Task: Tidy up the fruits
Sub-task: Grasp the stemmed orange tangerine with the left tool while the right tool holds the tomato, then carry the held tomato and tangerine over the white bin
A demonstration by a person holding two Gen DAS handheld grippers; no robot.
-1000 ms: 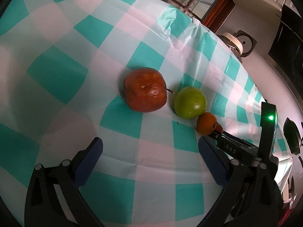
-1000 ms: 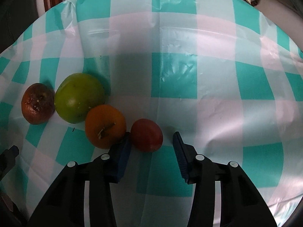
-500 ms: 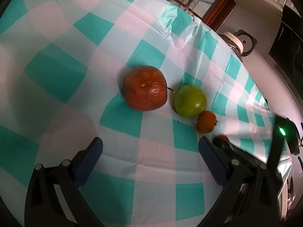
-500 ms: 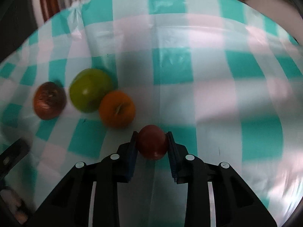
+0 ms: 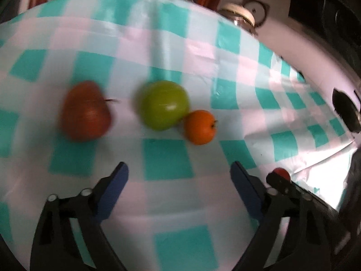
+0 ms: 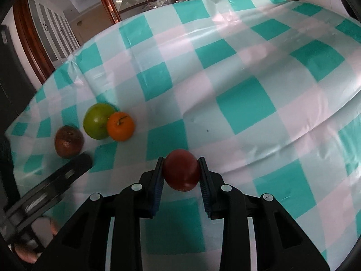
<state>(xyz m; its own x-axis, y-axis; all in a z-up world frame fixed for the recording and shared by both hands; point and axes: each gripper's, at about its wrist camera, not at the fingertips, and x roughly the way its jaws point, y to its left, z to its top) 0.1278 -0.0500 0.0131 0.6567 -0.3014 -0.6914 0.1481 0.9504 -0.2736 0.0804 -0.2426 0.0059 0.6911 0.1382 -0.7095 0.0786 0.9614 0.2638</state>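
Three fruits lie in a row on the checked tablecloth: a brown-red apple, a green apple and an orange touching the green one. My left gripper hovers in front of them; its jaws are closing with nothing between them. My right gripper is shut on a small dark red fruit, held to the right of the row. The right wrist view also shows the green apple, the orange and the brown apple.
A wooden cabinet with glass doors stands behind the table. An appliance with a pale lid sits past the far edge. A black pan is at the right. The left gripper's finger crosses the lower left.
My right gripper closed on the small red fruit and carried it right, away from the orange. My left gripper swung sideways toward the row, and its jaws have narrowed.
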